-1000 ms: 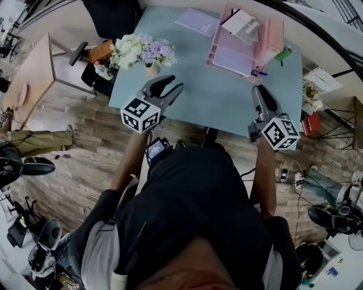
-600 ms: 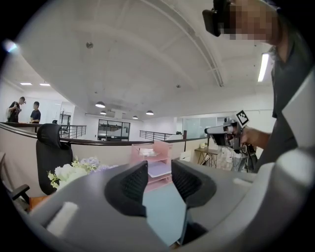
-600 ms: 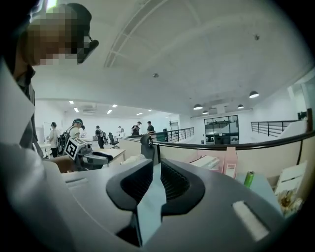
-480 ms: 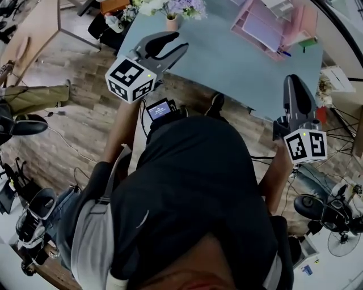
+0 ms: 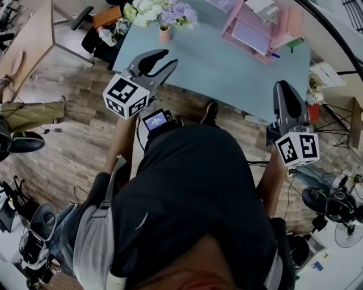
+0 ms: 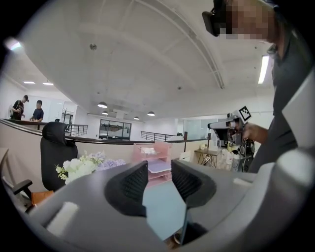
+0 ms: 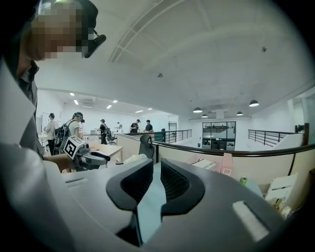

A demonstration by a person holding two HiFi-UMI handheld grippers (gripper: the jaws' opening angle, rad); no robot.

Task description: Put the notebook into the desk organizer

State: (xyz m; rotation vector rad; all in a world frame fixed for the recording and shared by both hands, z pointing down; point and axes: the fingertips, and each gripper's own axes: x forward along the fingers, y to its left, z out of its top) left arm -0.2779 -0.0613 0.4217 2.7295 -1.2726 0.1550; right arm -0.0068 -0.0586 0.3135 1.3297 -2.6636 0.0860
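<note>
At near counter [image 5: 227,68] edge, wood floor [image 5: 74,127] below | pink desk organizer [image 5: 252,34], flowers [image 5: 161,11] far side | left fingers [image 6: 133,184] narrowly apart, empty | right fingers [image 7: 138,184] just closing, slim gap, empty

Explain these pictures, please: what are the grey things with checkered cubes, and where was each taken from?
There is no robot here. A person holds a grey hand-held gripper with two jaws in each hand; the black-and-white marker cube is part of each. The top-down picture comes from a camera on the person's head: the left gripper shows on its left, the right gripper on its right. The other two come from cameras riding on the grippers, looking along their jaws. Ahead stands a light blue table with a pink tiered desk organizer, white and purple flowers in a small vase and a pale lilac notebook at the picture's top edge. Nothing is held: the left jaws stand apart; the right jaws have just been closing to a narrow slit, empty.
</note>
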